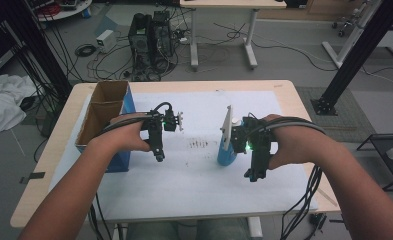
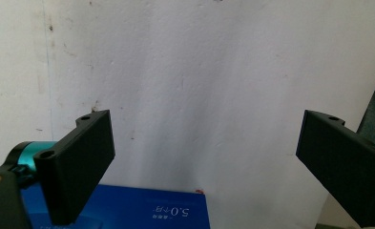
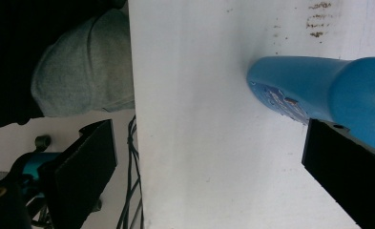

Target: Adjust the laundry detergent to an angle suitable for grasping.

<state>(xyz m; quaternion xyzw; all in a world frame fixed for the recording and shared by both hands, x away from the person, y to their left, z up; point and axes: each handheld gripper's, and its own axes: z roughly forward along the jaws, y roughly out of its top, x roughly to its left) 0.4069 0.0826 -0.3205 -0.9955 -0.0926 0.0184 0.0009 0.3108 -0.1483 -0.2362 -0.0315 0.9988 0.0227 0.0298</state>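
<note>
1. Both grippers are standing wide open and empty: the left gripper [image 1: 157, 156] is hanging over the white sheet [image 1: 194, 175] with nothing between its jaws, and the right gripper [image 1: 254, 175] is gaping just beside the blue bottle [image 1: 227, 155].
2. Standing upright near the middle of the sheet, the blue bottle [image 3: 314, 90] is lying just off the right gripper's far jaw in the right gripper view, not between the two.
3. A likely slip: the right jaw is sitting so near the bottle that a sideways nudge could be tipping it over before any grip is made.
4. Closing from this offset would probably be pinching air, or catching only the bottle's edge and letting it twist away.
5. The blue box [image 2: 142, 210] is lying close under the left gripper, beside the open cardboard carton [image 1: 104, 107]; a careless drop of that hand could be knocking it.
6. Both forearms are reaching in from the near edge, wrists bent so the jaws are pointing down and back toward the person, with cables trailing off the right hand [image 1: 294, 145].
</note>
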